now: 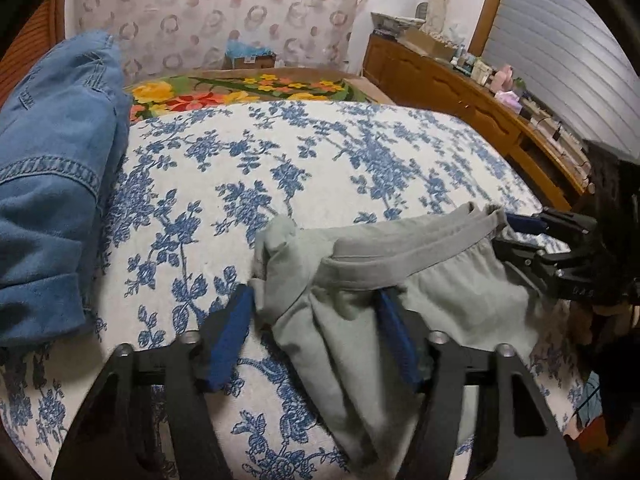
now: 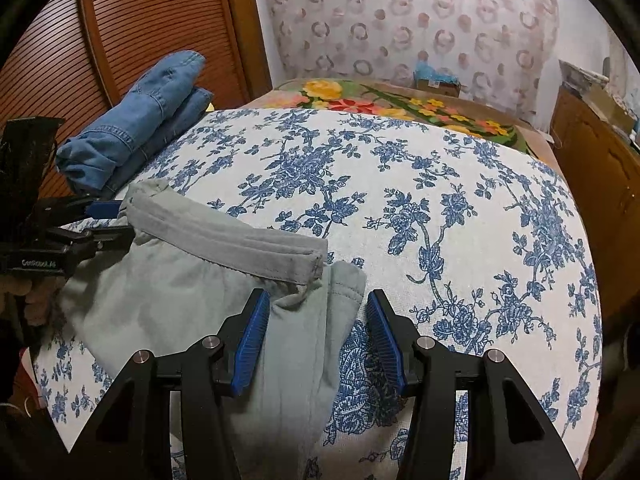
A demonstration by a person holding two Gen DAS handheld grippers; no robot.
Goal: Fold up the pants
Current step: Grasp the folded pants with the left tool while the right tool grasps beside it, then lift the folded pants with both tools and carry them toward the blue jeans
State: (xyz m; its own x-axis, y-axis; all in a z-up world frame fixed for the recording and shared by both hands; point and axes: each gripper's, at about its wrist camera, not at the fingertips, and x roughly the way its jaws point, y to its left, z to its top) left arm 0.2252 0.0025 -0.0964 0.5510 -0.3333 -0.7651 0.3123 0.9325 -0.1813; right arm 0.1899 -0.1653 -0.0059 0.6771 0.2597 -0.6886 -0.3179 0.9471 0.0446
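Pale grey-green pants (image 1: 352, 304) lie on the blue-flowered bedspread (image 1: 320, 168), waistband (image 1: 408, 248) away from me. My left gripper (image 1: 316, 300) is open, its blue pads either side of the waist's left corner. My right gripper (image 2: 316, 300) is open around the waist's right corner; the pants (image 2: 180, 300) and waistband (image 2: 232, 236) spread to its left. The right gripper also shows in the left wrist view (image 1: 516, 232) at the pants' right edge. The left gripper shows in the right wrist view (image 2: 108, 220) at the left edge.
Folded blue jeans (image 1: 52, 184) lie at the bed's left side, also in the right wrist view (image 2: 136, 124). A flowered blanket (image 1: 248, 88) lies at the far end. A wooden dresser (image 1: 472, 92) with small items stands right. A wooden slatted door (image 2: 120, 32) stands left.
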